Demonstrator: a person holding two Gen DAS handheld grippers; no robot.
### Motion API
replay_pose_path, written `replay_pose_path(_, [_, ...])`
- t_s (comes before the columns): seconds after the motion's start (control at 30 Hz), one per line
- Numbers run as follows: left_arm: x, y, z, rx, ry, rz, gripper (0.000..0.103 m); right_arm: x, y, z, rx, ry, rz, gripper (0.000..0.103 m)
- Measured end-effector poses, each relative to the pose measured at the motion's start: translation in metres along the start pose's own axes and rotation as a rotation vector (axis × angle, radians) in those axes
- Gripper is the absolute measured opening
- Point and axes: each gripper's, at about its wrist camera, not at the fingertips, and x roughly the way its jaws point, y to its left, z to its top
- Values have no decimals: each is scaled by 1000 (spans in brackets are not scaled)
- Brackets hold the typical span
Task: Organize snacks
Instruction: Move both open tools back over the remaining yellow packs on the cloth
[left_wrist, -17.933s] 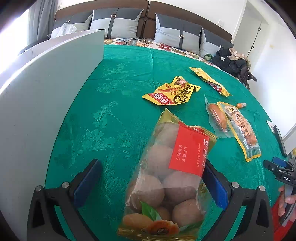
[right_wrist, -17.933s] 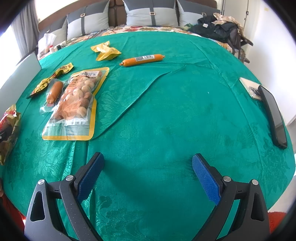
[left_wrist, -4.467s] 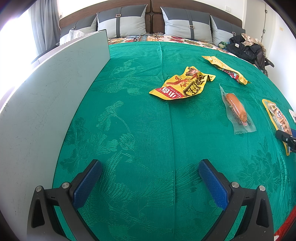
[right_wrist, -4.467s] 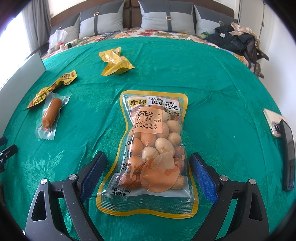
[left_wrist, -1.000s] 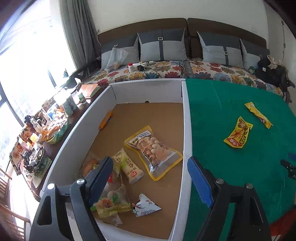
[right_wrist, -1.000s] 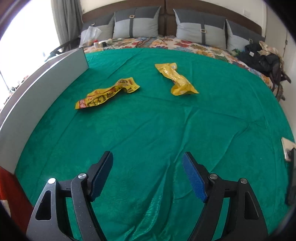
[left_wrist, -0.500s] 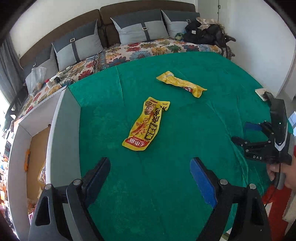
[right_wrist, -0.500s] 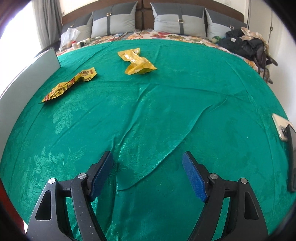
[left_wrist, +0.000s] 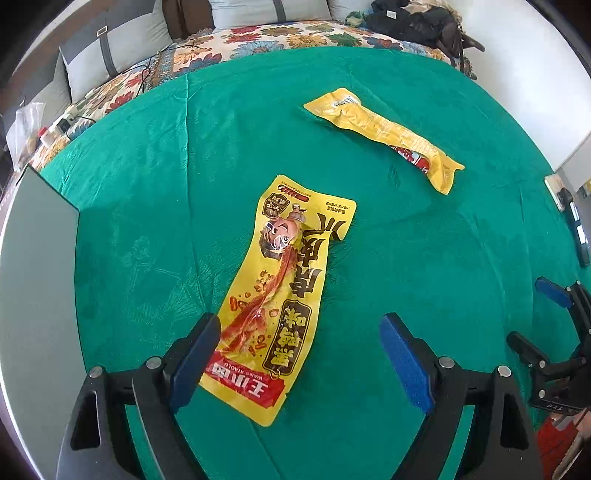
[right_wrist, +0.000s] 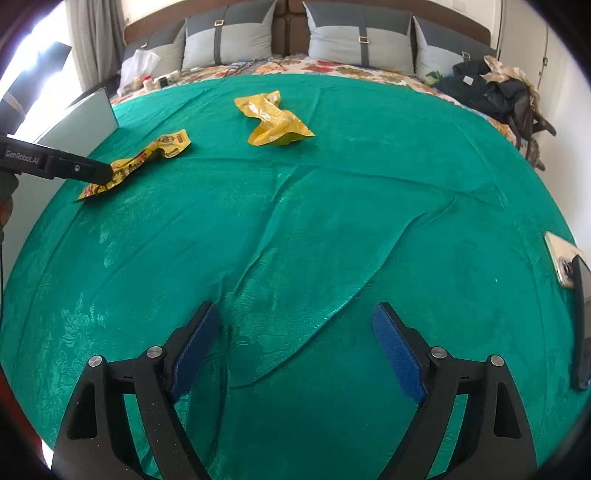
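My left gripper (left_wrist: 299, 354) hangs wide open over the near end of the long snack (left_wrist: 275, 295), which lies flat on the green cloth (left_wrist: 424, 258); only this view shows the box wall (left_wrist: 33, 280) left of it. Beyond the snack lies the yellow packet (left_wrist: 384, 134). My right gripper (right_wrist: 295, 343), also wide, holds nothing; phones (right_wrist: 570, 273) sit right of it.

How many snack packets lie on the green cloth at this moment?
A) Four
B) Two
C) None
B: only the printed yellow packet between the open fingers of the left gripper and the plain yellow packet farther off lie on the green cloth.
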Motion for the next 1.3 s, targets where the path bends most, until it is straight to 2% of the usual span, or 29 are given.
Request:
replay_pose_path(0.1, [16,1,7,11,14,32,87,0,0,1,1,7,0,88])
replay_pose_path(0.17, [25,9,8,-35,21,41,87,0,0,1,1,9,0,88])
replay_pose_path(0.23, [27,19,7,-99,-8,19,90,0,0,1,1,11,0,88])
replay_pose_path(0.27, [27,23,7,-117,-14,29,90,0,0,1,2,12,0,88])
replay_pose_path(0.4, [31,40,4,-191,-26,68,103,0,0,2,3,17,-1,88])
replay_pose_path(0.5, [30,52,0,-264,-48,92,102,0,0,3,3,19,-1,88])
replay_pose_path(0.53, [28,52,-3,-274,-58,96,101,0,1,3,3,20,-1,88])
replay_pose_path(0.57, [26,51,-5,-276,-75,99,93,0,1,3,3,21,-1,88])
replay_pose_path(0.6, [20,48,-9,-274,-98,94,78,0,0,3,3,22,-1,88])
replay_pose_path(0.67, [13,43,-13,-269,-115,104,55,0,0,3,3,21,-1,88])
replay_pose_path(0.77, [5,42,-24,-328,-123,88,52,0,0,3,4,23,-1,88])
replay_pose_path(0.93, [-5,30,-47,-499,-113,91,52,1,0,4,4,25,0,88])
replay_pose_path(1.0, [-6,16,-53,-504,-114,108,54,1,0,3,4,26,0,88])
replay_pose_path(1.03, [-5,11,-53,-493,-116,118,58,1,0,3,4,26,0,88])
replay_pose_path(1.1, [1,4,-49,-449,-119,93,87,1,0,3,3,24,0,88])
replay_pose_path(1.13, [4,0,-47,-418,-120,88,91,1,0,3,1,23,1,88])
replay_pose_path(1.23, [11,-10,-45,-303,-134,147,102,1,-1,3,-2,22,3,88])
replay_pose_path(1.3, [11,-7,-50,-278,-188,125,103,1,-1,3,-1,22,2,89])
